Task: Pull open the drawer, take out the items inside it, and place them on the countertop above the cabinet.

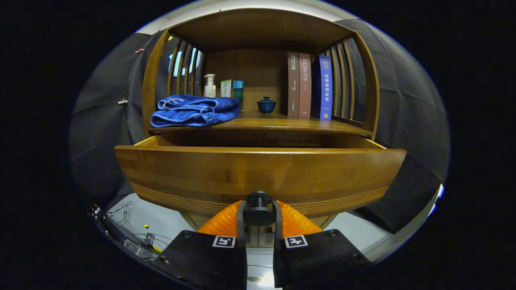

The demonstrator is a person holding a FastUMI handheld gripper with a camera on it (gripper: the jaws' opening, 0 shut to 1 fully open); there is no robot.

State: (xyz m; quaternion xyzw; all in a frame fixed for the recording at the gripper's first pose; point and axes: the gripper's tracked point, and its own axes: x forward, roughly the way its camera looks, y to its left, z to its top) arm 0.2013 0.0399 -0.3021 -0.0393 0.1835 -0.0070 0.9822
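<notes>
— Dark cloth hangs behind the wooden cabinet [258, 80]; what do we have on its bench [282, 123]?

— We see a folded blue towel [195, 110], a pump bottle [209, 85], a small teal lidded cup [266, 105] and three upright books [309, 85].

— And the drawer [260, 173]?

— Pulled out toward us, below the bench; we cannot see inside it.

— Our gripper [259, 215]?

— Clenched on the drawer's round knob [259, 199], one finger pressing each side.
</notes>
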